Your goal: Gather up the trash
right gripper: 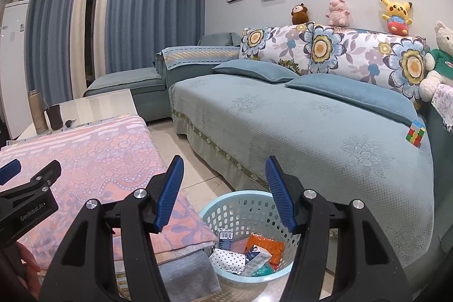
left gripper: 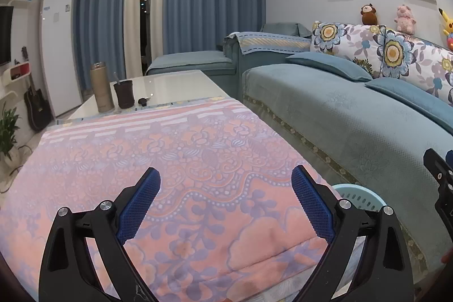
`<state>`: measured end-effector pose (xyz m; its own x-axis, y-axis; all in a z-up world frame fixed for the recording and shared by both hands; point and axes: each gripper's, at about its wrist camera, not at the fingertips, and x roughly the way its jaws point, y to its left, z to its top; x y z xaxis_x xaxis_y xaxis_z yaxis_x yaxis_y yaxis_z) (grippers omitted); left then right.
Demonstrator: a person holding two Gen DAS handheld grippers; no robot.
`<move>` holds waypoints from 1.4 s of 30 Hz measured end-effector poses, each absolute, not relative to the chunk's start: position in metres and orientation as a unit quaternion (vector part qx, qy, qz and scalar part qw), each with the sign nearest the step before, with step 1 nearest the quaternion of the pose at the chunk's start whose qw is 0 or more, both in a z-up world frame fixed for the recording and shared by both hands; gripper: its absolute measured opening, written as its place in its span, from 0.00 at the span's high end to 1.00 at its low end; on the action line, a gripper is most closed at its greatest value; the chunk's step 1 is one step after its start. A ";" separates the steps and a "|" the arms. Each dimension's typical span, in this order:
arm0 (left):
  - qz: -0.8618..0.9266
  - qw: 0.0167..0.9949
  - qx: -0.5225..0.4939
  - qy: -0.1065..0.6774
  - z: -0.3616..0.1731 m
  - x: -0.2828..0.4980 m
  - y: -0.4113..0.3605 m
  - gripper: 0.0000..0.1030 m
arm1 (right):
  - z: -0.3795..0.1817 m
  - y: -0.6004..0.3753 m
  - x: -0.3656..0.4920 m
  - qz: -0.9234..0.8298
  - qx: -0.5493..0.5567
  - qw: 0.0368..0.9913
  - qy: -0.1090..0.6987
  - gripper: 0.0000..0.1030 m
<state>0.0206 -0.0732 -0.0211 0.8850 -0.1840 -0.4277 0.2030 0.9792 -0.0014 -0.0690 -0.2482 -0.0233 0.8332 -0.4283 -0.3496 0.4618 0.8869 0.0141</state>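
Left gripper [left gripper: 226, 205] jaws spread, nothing held, over the pink-and-lilac quilted cloth [left gripper: 175, 169] on the table; only this view shows just a sliver of the basket [left gripper: 357, 196] rim. Right view shows the right gripper [right gripper: 223, 194] jaws spread, nothing held, above the round pale-blue perforated plastic basket [right gripper: 226, 210] on the floor between table and teal sofa [right gripper: 325, 132], trash [right gripper: 249, 252] packets inside
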 end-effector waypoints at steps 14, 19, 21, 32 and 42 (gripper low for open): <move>-0.112 0.968 0.010 0.226 -0.025 0.022 -0.075 0.12 | -0.030 -0.251 -0.070 -0.235 0.054 0.954 0.178 0.45; -0.111 0.967 0.015 0.228 -0.029 0.023 -0.078 0.12 | -0.034 -0.256 -0.069 -0.234 0.060 0.953 0.183 0.45; -0.114 0.966 0.013 0.232 -0.030 0.026 -0.078 0.12 | -0.035 -0.259 -0.069 -0.234 0.062 0.953 0.184 0.45; -0.120 0.965 0.012 0.234 -0.031 0.027 -0.077 0.12 | -0.040 -0.262 -0.065 -0.233 0.066 0.951 0.191 0.45; -0.125 0.963 0.012 0.239 -0.034 0.030 -0.078 0.12 | -0.044 -0.261 -0.063 -0.231 0.065 0.951 0.195 0.45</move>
